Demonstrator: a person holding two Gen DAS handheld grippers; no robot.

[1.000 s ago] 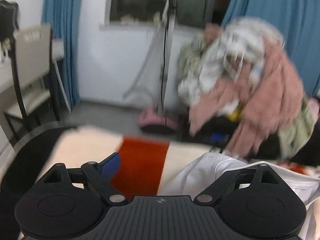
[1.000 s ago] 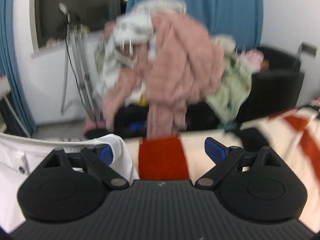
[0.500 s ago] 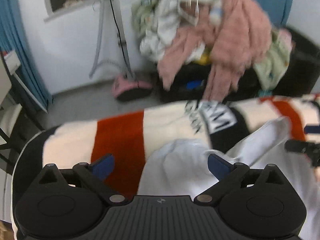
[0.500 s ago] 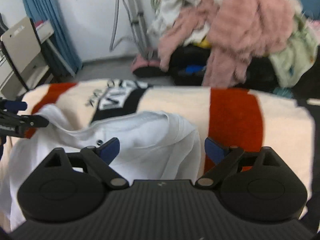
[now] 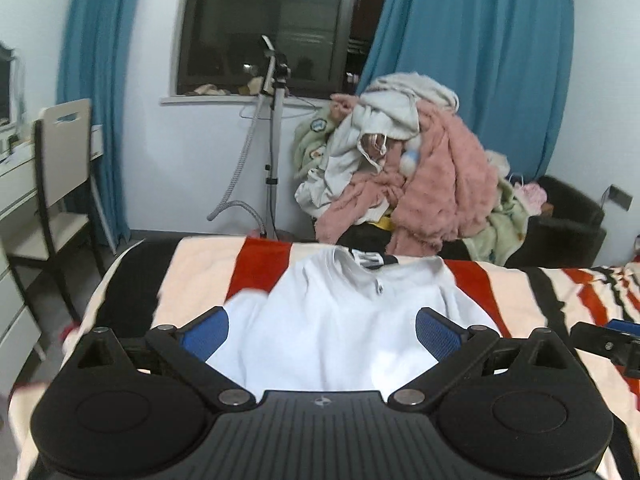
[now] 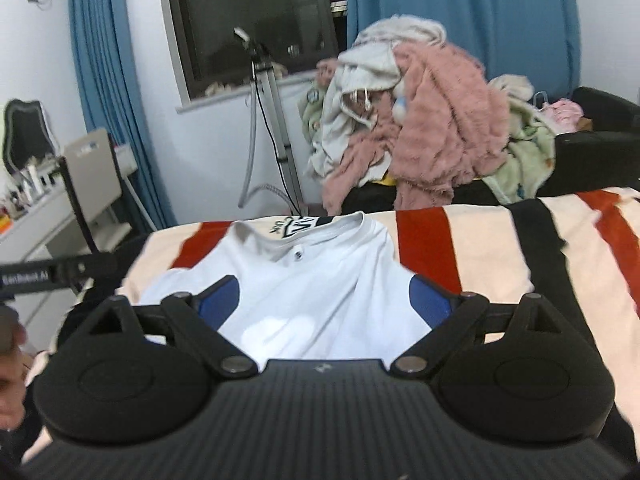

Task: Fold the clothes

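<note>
A white shirt (image 5: 340, 320) lies spread on the striped blanket (image 5: 532, 300), collar toward the far edge. It also shows in the right wrist view (image 6: 304, 292). My left gripper (image 5: 322, 330) is open and empty above the shirt's near part. My right gripper (image 6: 324, 300) is open and empty above the same shirt. The right gripper's finger (image 5: 600, 340) shows at the right edge of the left wrist view, and the left gripper's arm (image 6: 52, 276) at the left edge of the right wrist view.
A heap of pink, white and green clothes (image 5: 408, 176) sits on a dark seat beyond the bed. A garment steamer stand (image 5: 272, 152) stands by the window. A chair (image 5: 60, 184) and desk are at the left. Blue curtains hang behind.
Both grippers have pulled back and levelled out from a lower, tilted view. The shirt now lies flat and spread between them, where before it was bunched and partly lifted.
</note>
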